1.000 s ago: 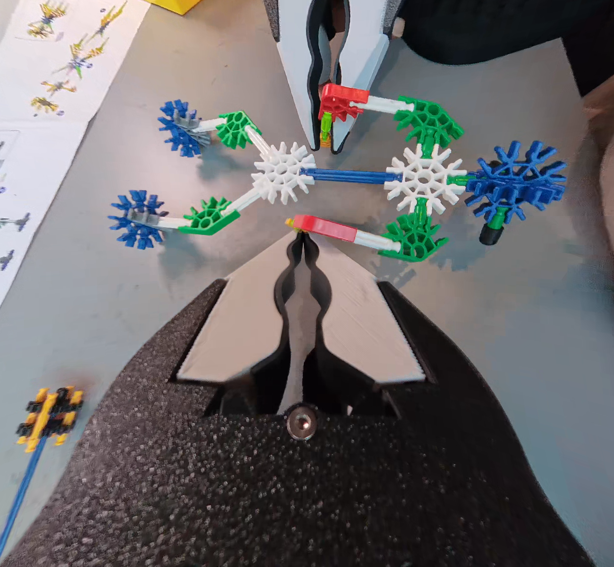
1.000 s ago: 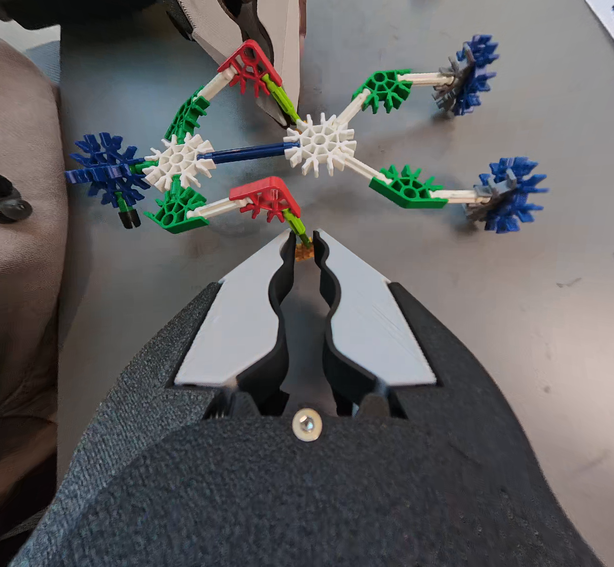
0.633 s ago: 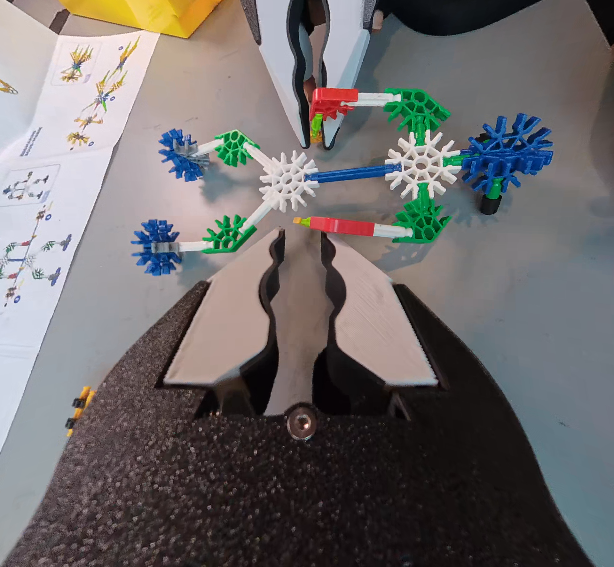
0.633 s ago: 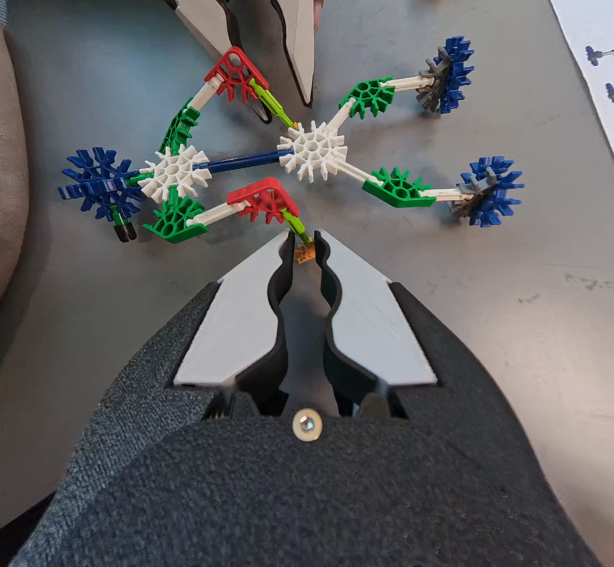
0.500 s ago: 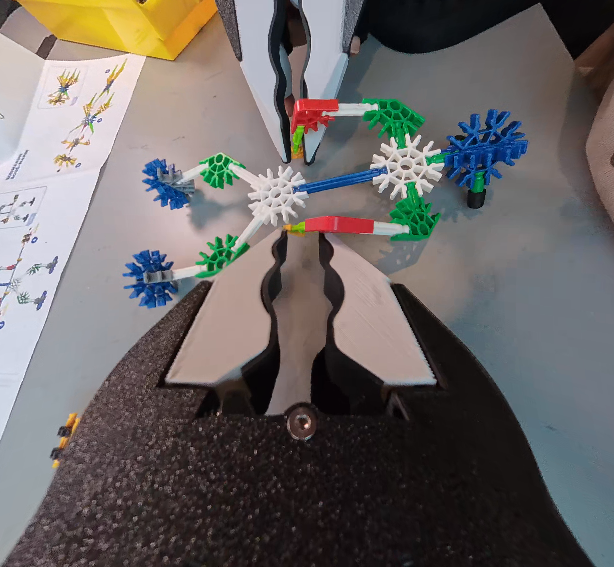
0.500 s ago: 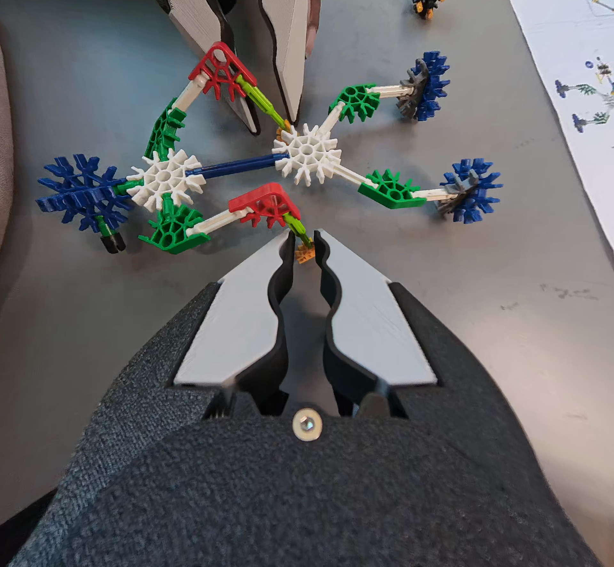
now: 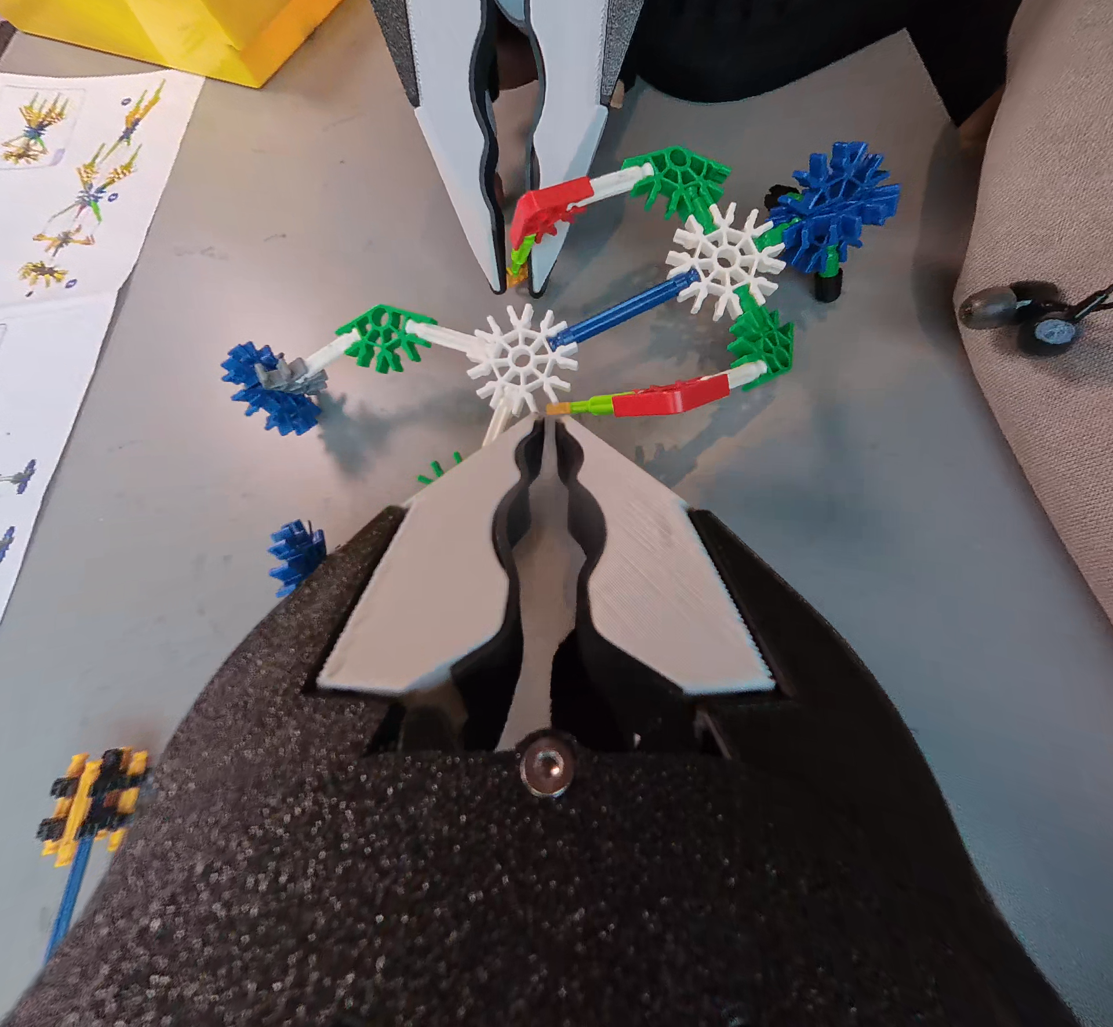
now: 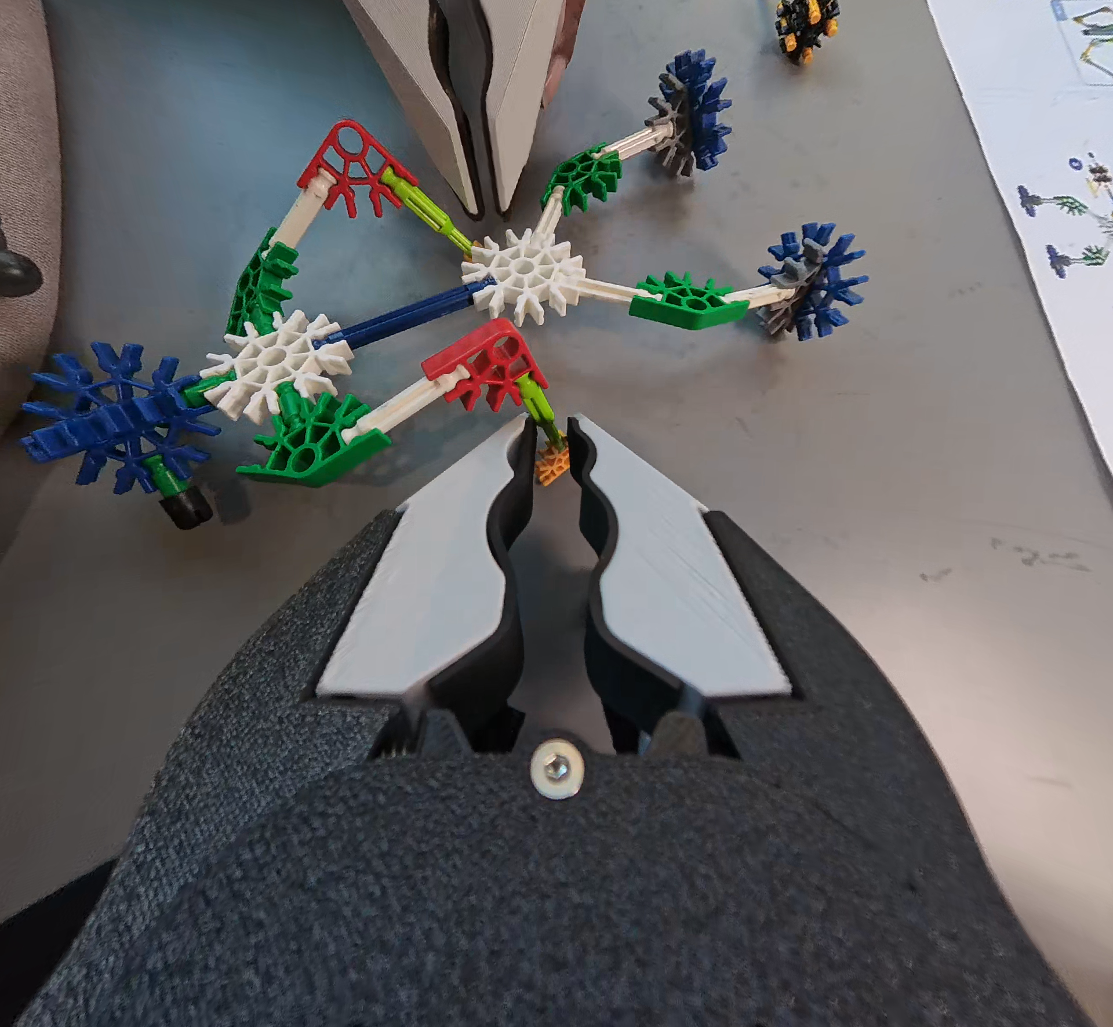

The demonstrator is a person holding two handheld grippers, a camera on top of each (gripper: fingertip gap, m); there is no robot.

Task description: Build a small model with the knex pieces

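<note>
Pinching the orange tip [image 8: 551, 463] in our right hand-held gripper [image 8: 551, 431], we steady the model [image 8: 523, 280] gently; left hand-held gripper [image 7: 545, 426] pressed together, empty.

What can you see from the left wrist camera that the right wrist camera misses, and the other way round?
Only the left wrist view shows the yellow bin of loose parts.

Only the right wrist view shows in full the model's arm with a green connector and blue wheel; in the left view the left gripper mostly hides it.

Both show the rod-and-connector model on the grey table, the right gripper closed on its orange connector, the instruction sheet and a yellow-and-black piece.
</note>
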